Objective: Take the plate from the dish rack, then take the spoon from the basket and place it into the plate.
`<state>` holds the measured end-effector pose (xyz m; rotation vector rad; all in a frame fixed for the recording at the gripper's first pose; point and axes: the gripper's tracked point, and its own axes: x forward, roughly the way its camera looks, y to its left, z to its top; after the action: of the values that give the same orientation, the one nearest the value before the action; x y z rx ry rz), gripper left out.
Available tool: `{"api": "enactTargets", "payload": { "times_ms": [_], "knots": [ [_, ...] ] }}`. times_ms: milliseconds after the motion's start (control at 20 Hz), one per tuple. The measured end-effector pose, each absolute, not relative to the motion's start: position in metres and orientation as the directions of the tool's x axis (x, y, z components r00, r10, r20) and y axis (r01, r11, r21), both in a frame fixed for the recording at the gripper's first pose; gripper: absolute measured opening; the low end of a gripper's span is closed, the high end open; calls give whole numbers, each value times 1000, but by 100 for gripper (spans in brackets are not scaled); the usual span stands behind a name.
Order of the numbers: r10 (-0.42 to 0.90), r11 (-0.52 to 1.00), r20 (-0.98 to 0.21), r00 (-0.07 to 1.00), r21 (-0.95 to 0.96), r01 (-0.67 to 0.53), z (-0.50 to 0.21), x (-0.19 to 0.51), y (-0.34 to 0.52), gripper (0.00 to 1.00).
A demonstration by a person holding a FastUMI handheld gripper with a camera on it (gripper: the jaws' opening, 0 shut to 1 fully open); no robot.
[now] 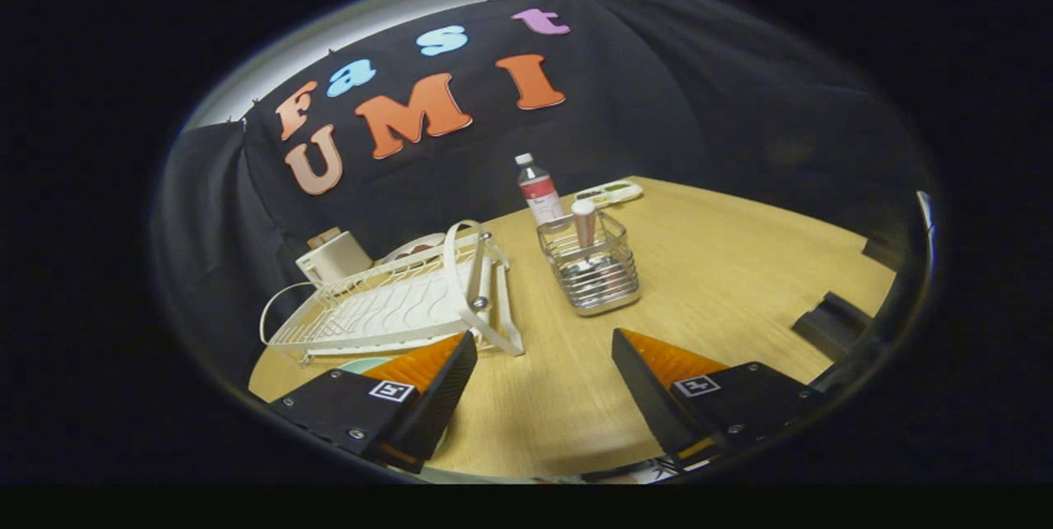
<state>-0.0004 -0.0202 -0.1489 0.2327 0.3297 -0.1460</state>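
On the far left a white box (333, 257) stood behind the white dish rack (387, 307), with a plate (411, 249) showing past the rack's far edge. The gripper (543, 348) hung open over bare wooden table (740, 266), fingers apart, gripping nothing. Beyond them sat the wire basket (592, 270); any spoon inside was unclear. A bottle (537, 187) stood behind it.

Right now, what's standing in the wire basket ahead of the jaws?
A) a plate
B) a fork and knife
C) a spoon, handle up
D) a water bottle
C: a spoon stands handle up in the wire basket, beyond the open gripper; the bottle stands on the table behind the basket.
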Motion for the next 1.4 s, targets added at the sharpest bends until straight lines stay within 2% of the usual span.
{"api": "enactTargets", "payload": {
  "times_ms": [200,450,600,700,750,900,1050,1150,1400],
  "knots": [
    [-173,969,-263,949,127,212,-120,15,-51,99],
    [-183,979,-178,967,58,196,-89,41,-63,95],
    [-206,978,-156,966,3,209,-86,53,-65,85],
    [-215,976,-148,965,-17,215,-85,57,-65,73],
    [-213,977,-151,965,-22,212,-87,58,-63,60],
    [-220,976,-155,963,-39,216,-87,63,-62,41],
    [-200,980,-156,967,-19,199,-83,66,-53,15],
    [-197,980,-153,968,-37,194,-82,68,-52,10],
    [-189,981,-129,973,-72,181,-64,64,-44,8]
  ]
}}
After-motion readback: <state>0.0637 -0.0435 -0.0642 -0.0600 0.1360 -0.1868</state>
